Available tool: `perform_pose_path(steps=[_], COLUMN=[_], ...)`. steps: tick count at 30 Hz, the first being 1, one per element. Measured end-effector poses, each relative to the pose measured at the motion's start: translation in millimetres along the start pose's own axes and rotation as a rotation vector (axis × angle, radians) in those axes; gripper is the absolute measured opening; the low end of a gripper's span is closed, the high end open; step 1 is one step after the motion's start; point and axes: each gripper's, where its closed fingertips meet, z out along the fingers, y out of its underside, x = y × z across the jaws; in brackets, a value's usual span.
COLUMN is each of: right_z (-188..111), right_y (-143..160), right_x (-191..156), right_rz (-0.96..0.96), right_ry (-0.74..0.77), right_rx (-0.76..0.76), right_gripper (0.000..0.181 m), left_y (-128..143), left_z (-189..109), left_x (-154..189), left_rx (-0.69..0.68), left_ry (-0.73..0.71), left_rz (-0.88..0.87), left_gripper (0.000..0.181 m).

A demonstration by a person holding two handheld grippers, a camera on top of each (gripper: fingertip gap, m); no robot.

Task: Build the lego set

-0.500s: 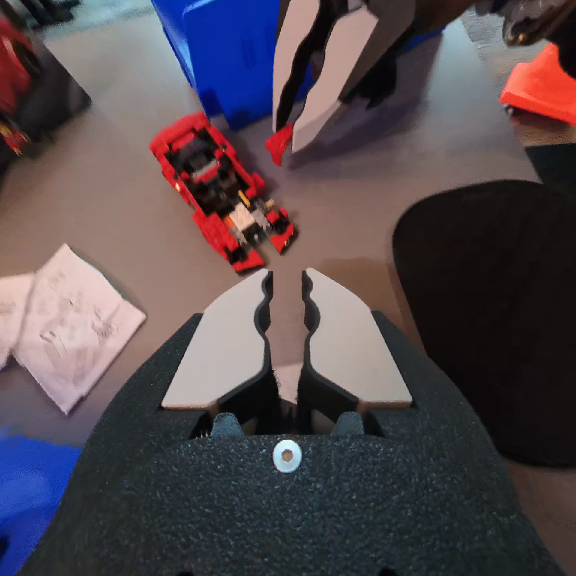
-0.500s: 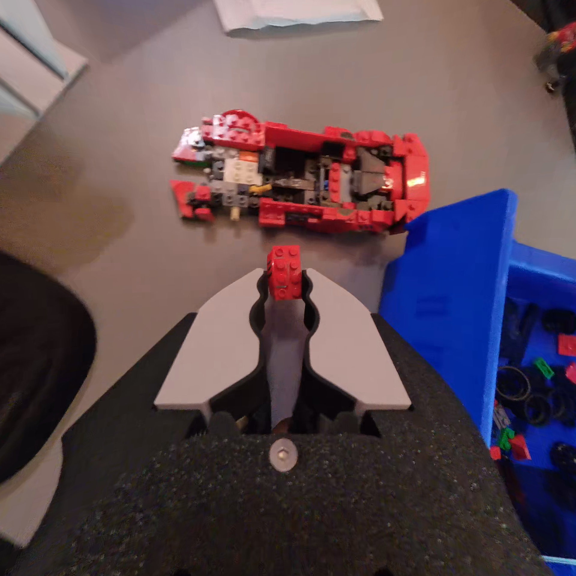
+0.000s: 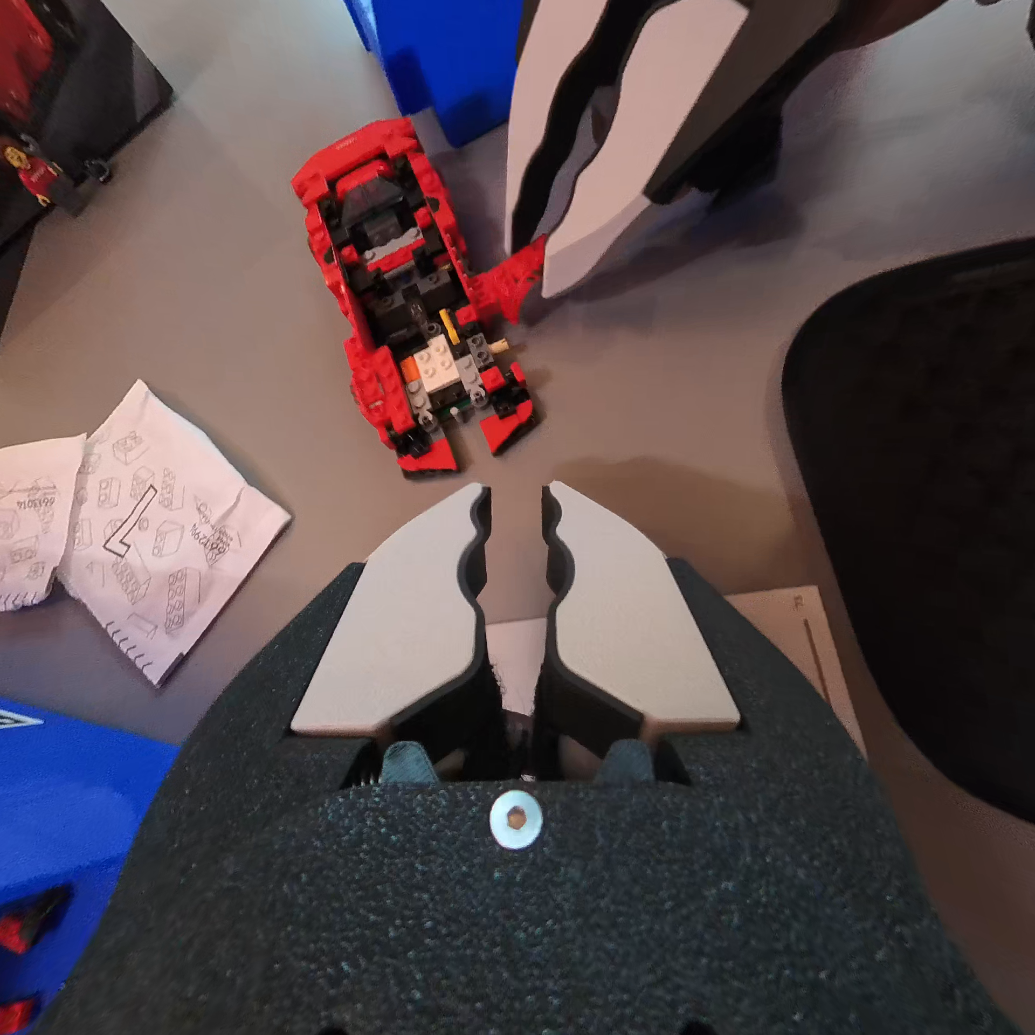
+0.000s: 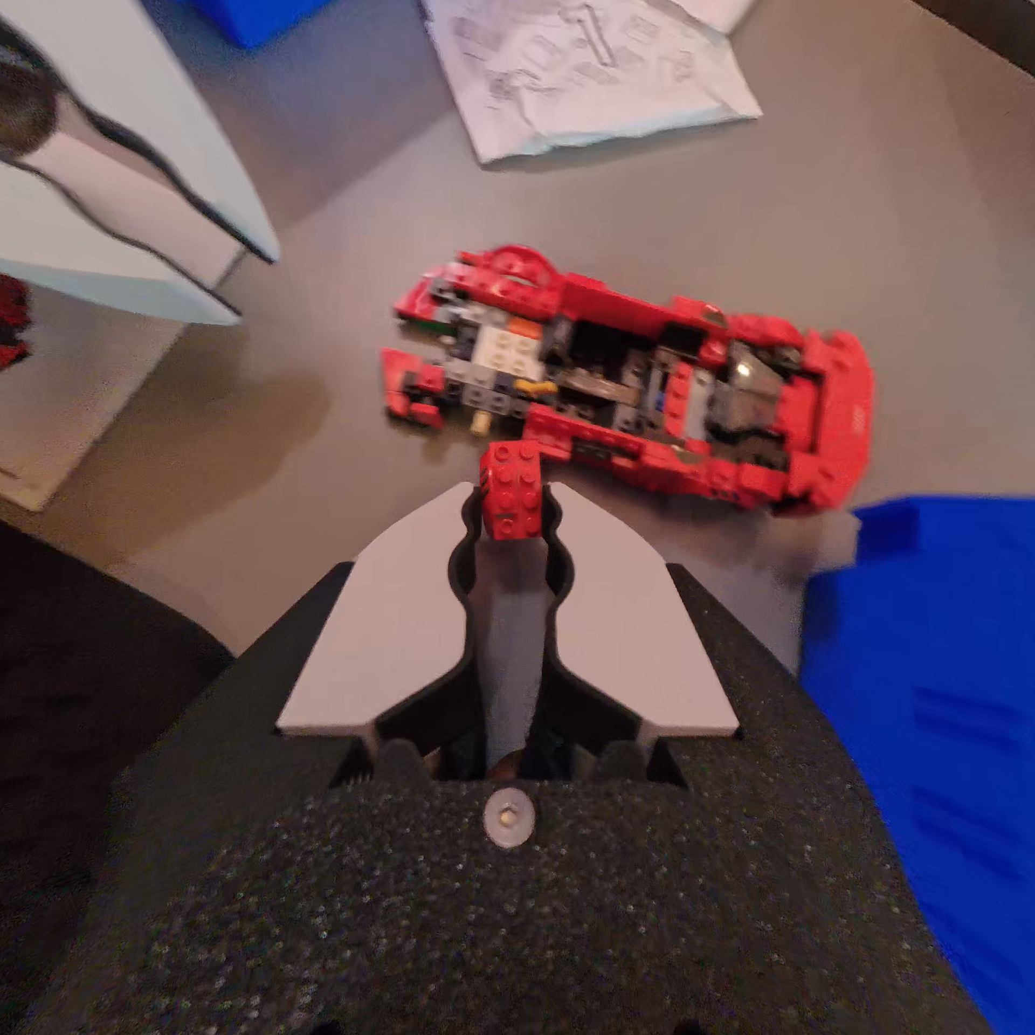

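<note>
A partly built red lego car (image 3: 411,313) lies on the grey table; it also shows in the right wrist view (image 4: 633,381). My right gripper (image 4: 512,493) is shut on a small red studded lego piece (image 4: 512,493) and holds it against the car's near side, by the open middle section. In the left wrist view the right gripper (image 3: 529,263) comes in from the top right, with the red piece (image 3: 512,277) at its tips touching the car's right flank. My left gripper (image 3: 515,493) is slightly open and empty, just short of the car's near end.
A blue parts bin (image 4: 924,700) stands right of the car, also seen behind it (image 3: 448,61). Crumpled white paper bags (image 3: 134,532) lie at the left. A black chair back (image 3: 924,504) is at the right. A box (image 3: 50,95) sits far left. The tips of one gripper are about 10 centimetres away from the tips of the other.
My right gripper has carried the red piece forward from a gap away until it meets the car's side. The left gripper has drawn closer to the car's near end.
</note>
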Motion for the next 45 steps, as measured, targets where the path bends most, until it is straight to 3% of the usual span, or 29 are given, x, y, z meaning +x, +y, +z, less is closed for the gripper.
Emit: perform_pose_path(steps=[3, 6, 11, 18, 24, 26, 30, 33, 35, 38, 45], right_z=[8.5, 0.7, 0.2, 13.2, 4.7, 6.1, -9.1, -10.8, -3.0, 14.2, 23.0], right_y=[-5.7, 4.1, 4.7, -14.9, -13.9, -18.5, -45.2, -54.2, -56.0, -50.2, -49.8], right_x=[-19.2, -5.3, 22.7, 0.2, 22.6, 10.0, -15.1, -18.1, -23.2, -17.9, -15.2], right_rz=[-0.063, -0.067, 0.043, -0.012, 0.025, -0.055, -0.422, -0.665, -0.721, -0.793, -0.81], right_ry=[-0.057, -0.005, 0.058, -0.017, 0.028, -0.048, -0.309, -0.42, -0.481, -0.449, -0.467], right_rx=[-0.029, -0.095, -0.06, -0.018, -0.009, -0.001, 0.089, 0.059, 0.03, -0.048, -0.011], right_gripper=[0.02, 0.02, 0.021, 0.021, 0.021, 0.021, 0.021, 0.021, 0.02, 0.02, 0.021], left_y=[10.6, 16.4, 16.0, 12.9, 13.4, 13.1, 9.0, 6.1, 5.5, 2.4, -3.3], left_z=[-2.4, -4.5, -5.4, -4.3, -3.2, -1.2, 0.5, -0.2, 1.0, 3.3, 13.3], left_x=[-2.6, -0.8, -0.6, -10.9, -17.7, -21.0, -24.7, -24.8, -23.3, -23.5, -26.8], left_rx=[-0.017, -0.029, -0.02, 0.023, 0.047, 0.058, 0.118, 0.15, 0.144, 0.16, 0.141], left_ry=[0.0, 0.007, 0.005, -0.033, -0.041, -0.053, -0.047, -0.047, -0.053, -0.071, -0.073], left_rz=[-0.019, -0.022, -0.01, -0.046, -0.087, -0.1, -0.153, -0.137, -0.095, -0.047, 0.005], left_gripper=[0.016, 0.016, 0.016, 0.017, 0.018, 0.02, 0.022, 0.025, 0.029, 0.03, 0.034])
